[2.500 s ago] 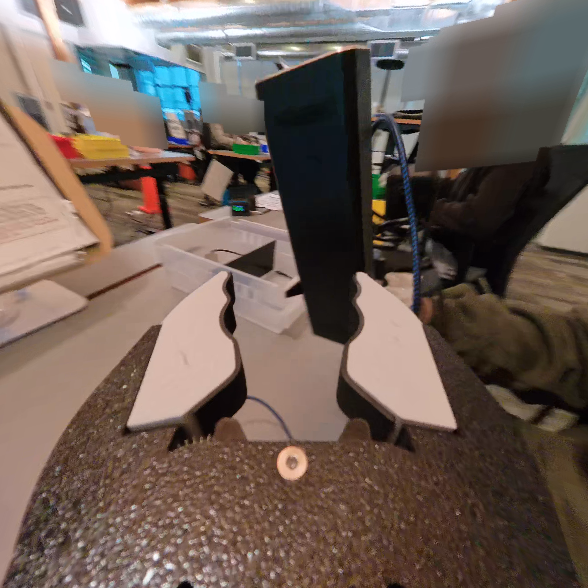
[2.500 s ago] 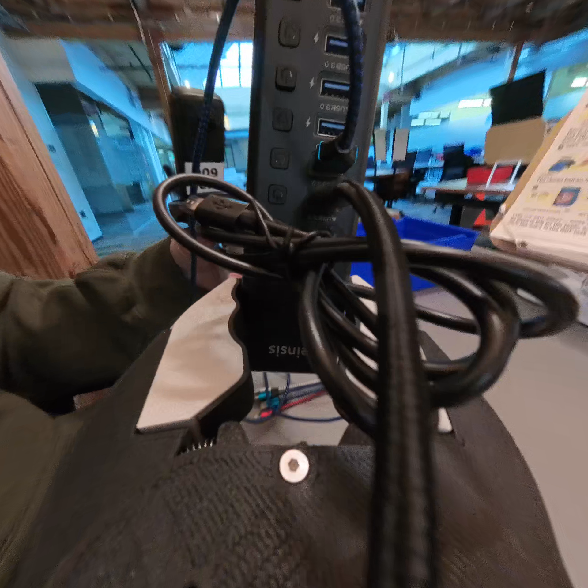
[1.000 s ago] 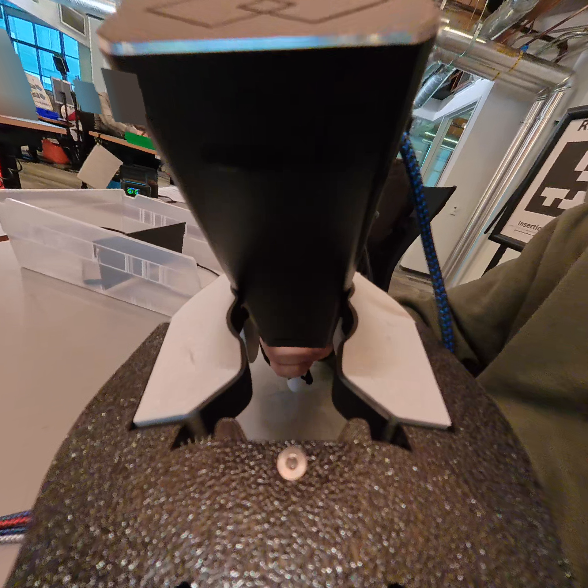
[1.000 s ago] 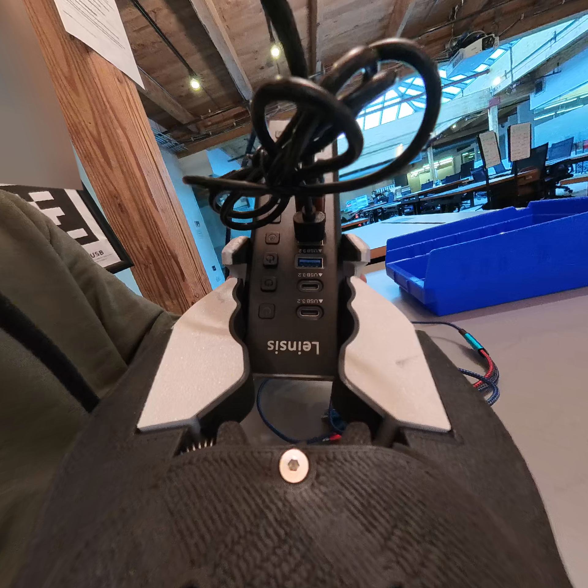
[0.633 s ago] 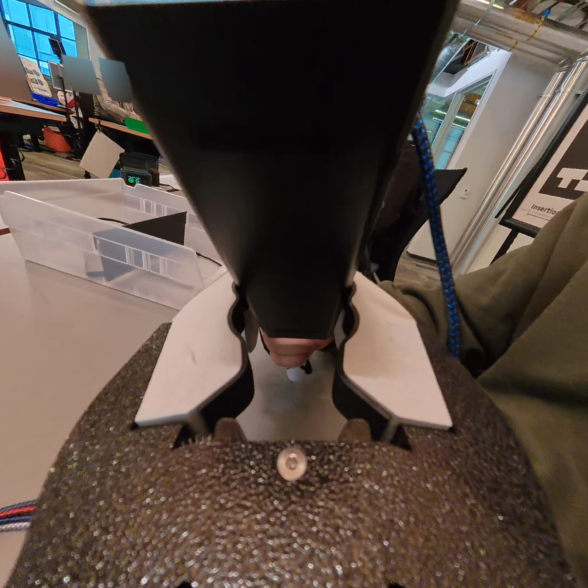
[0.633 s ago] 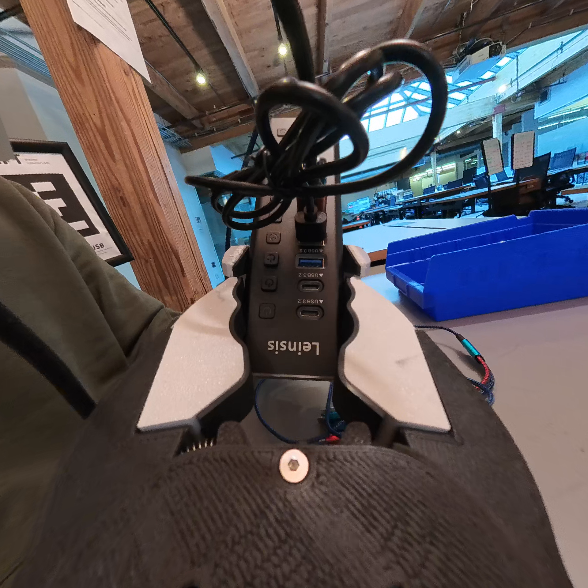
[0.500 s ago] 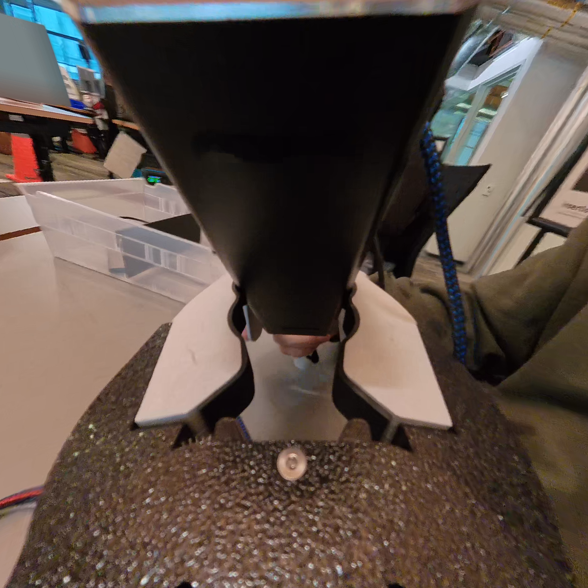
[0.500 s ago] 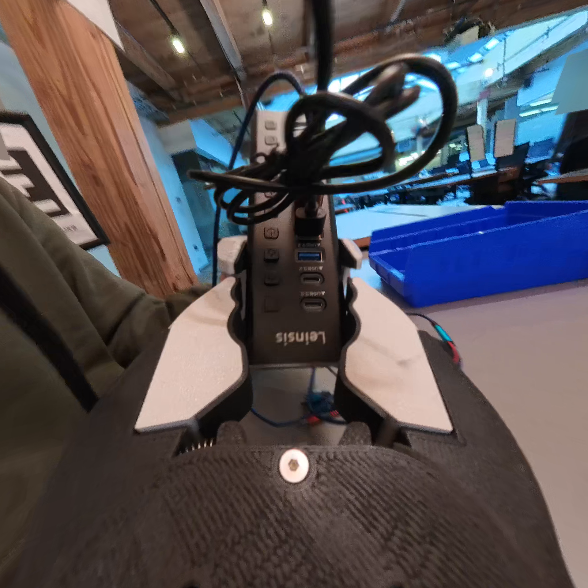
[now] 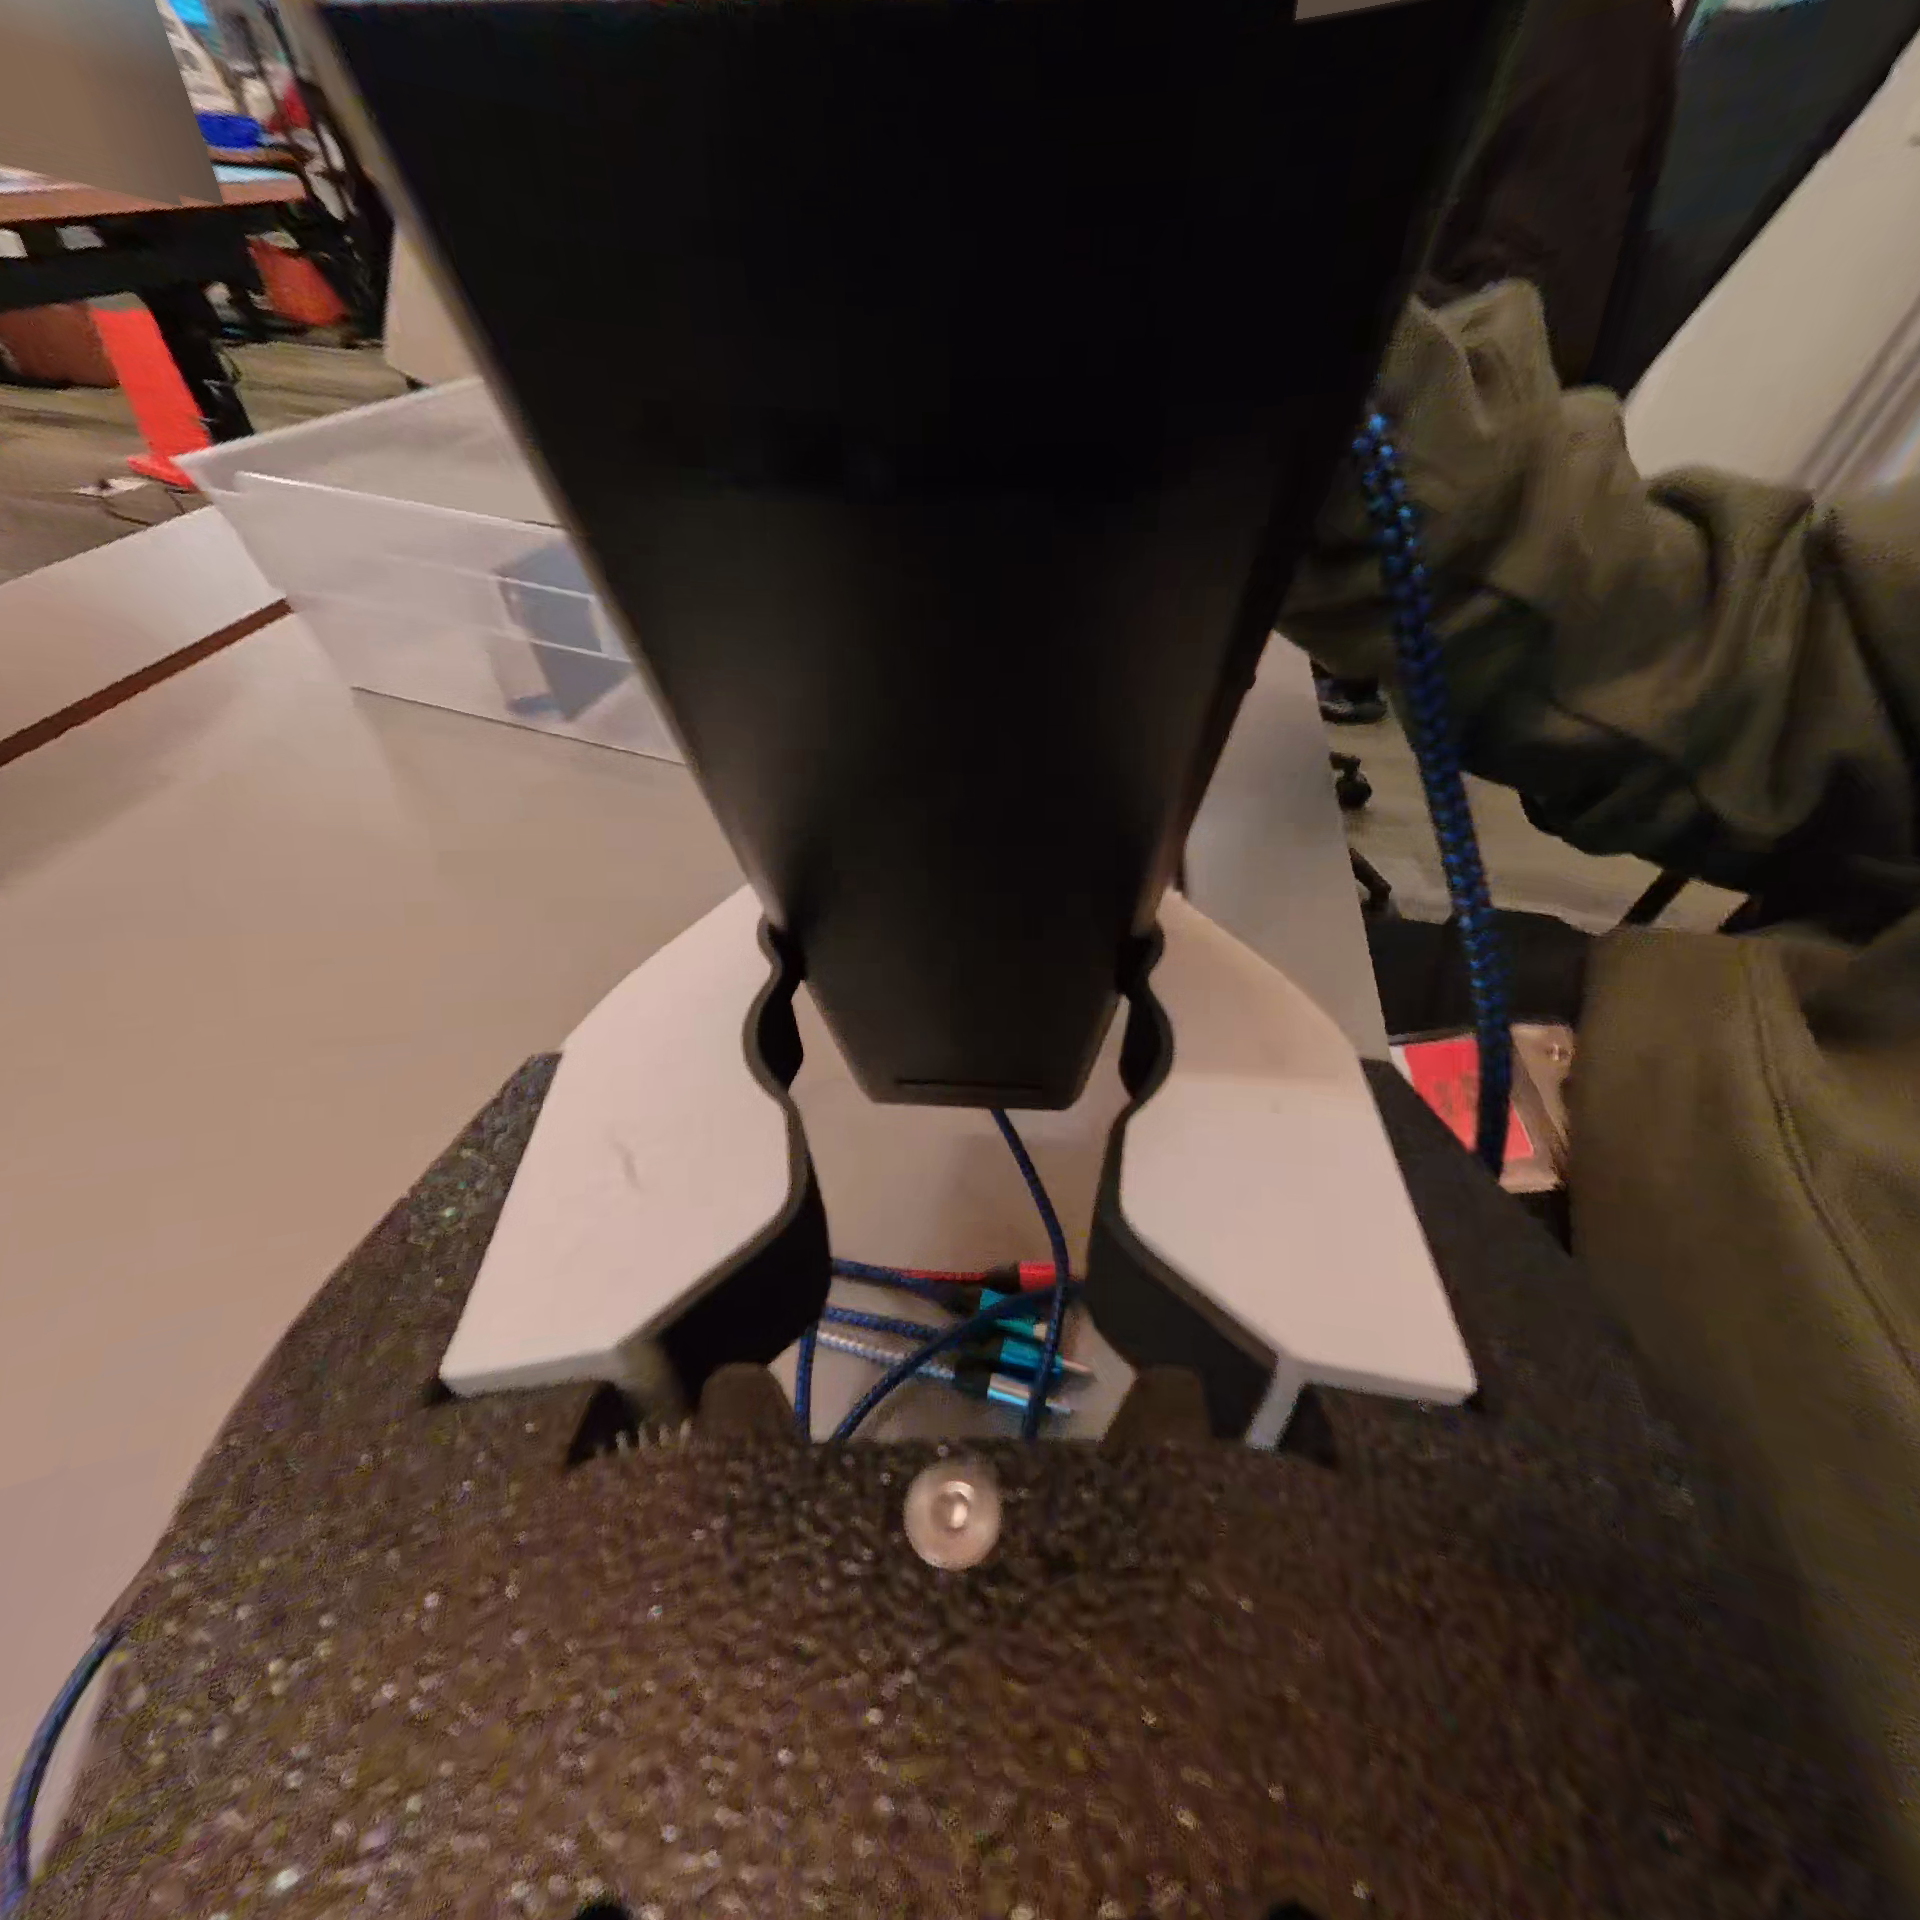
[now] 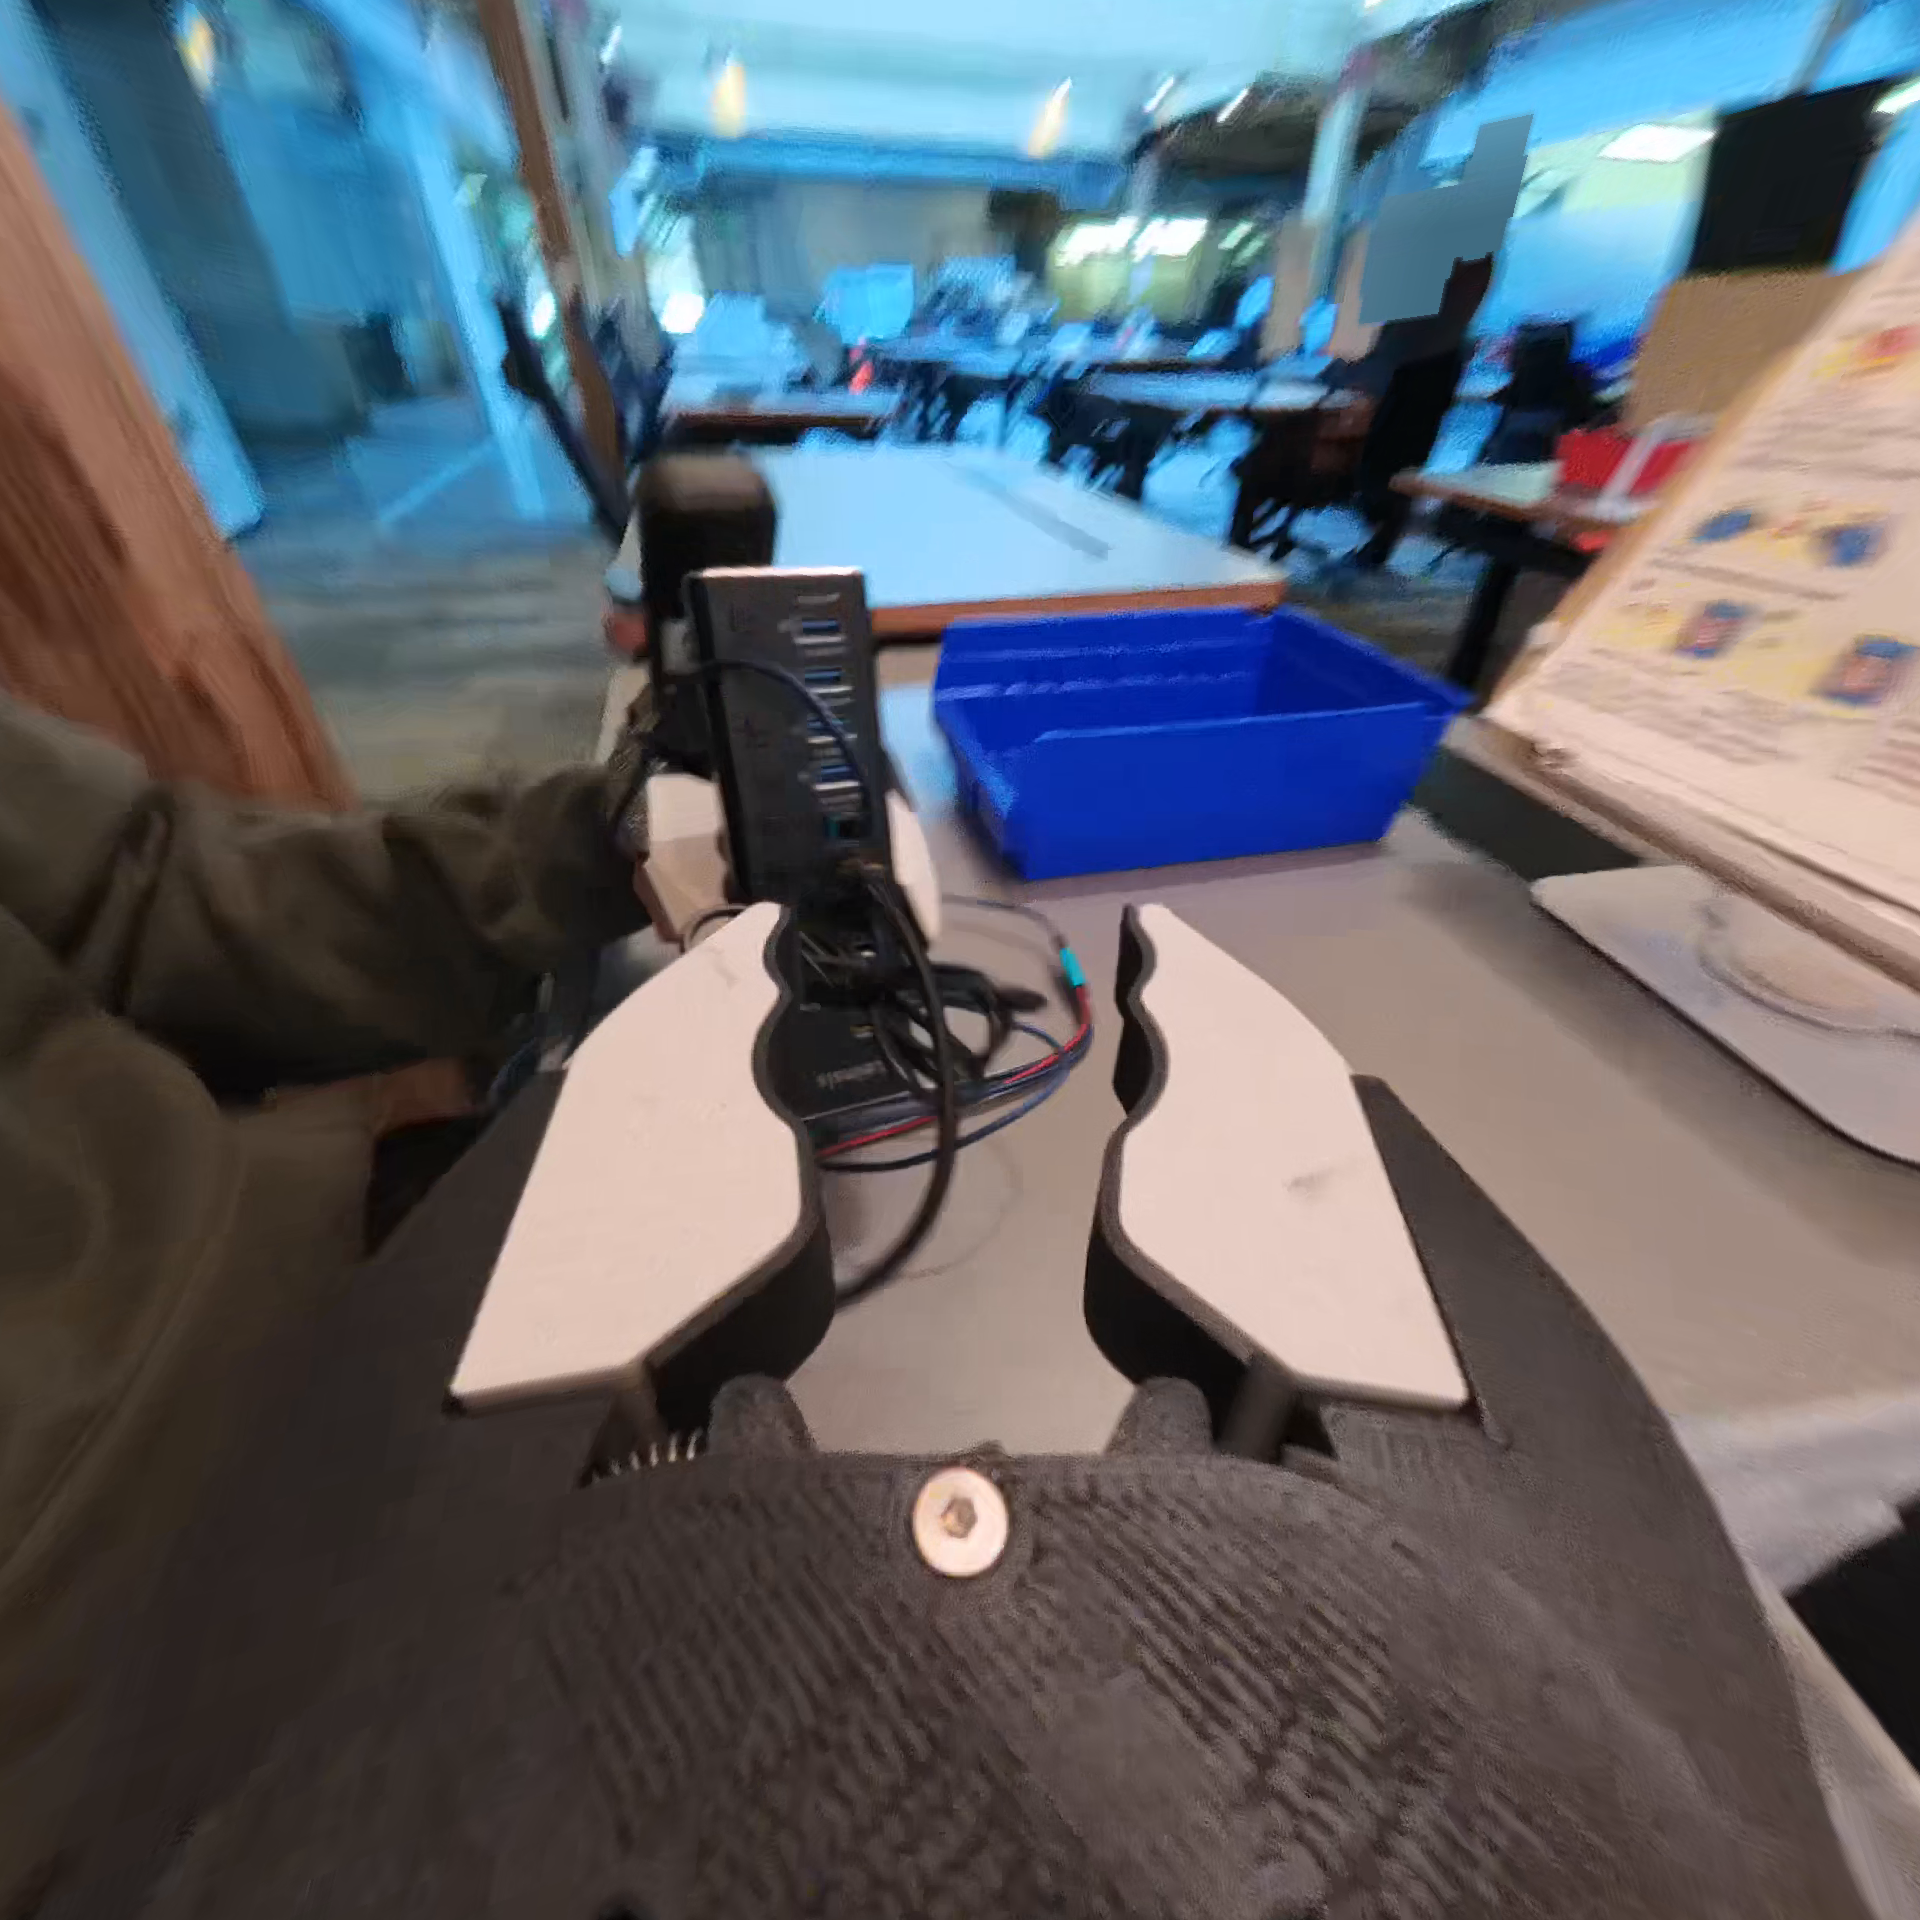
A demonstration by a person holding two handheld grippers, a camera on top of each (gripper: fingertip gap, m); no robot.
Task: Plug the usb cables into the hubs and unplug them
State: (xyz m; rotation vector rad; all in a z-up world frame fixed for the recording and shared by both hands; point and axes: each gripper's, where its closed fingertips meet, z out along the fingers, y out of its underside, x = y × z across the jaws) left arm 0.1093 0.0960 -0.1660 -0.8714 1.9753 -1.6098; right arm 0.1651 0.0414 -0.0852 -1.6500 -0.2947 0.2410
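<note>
A long black USB hub (image 9: pixel 935 520) stands upright between the fingers of my left gripper (image 9: pixel 961 966), which is shut on its lower end; I see its plain back. In the right wrist view the hub (image 10: pixel 790 727) shows its port side, held by my left gripper (image 10: pixel 800 873), with a tangled black cable (image 10: pixel 904 997) plugged in and hanging down. My right gripper (image 10: pixel 951 935) is open and empty, drawn back from the hub. A blue braided cable (image 9: pixel 1423 727) hangs at the hub's right. Loose blue and red braided cables (image 9: pixel 977 1340) lie on the table under the hub, also in the right wrist view (image 10: pixel 1029 1070).
A clear plastic bin (image 9: pixel 416 582) sits on the grey table (image 9: pixel 312 935) behind the hub. A blue bin (image 10: pixel 1184 727) stands beyond it in the right wrist view. A paper stand (image 10: pixel 1714 623) is at the right, a wooden post (image 10: pixel 104 582) at the left. Olive sleeves (image 9: pixel 1662 644) reach in. Left tips to right tips: about 12 centimeters.
My right gripper has let go of the hub, opened and pulled back. The left gripper keeps hold of the hub, now lower over the cables on the table.
</note>
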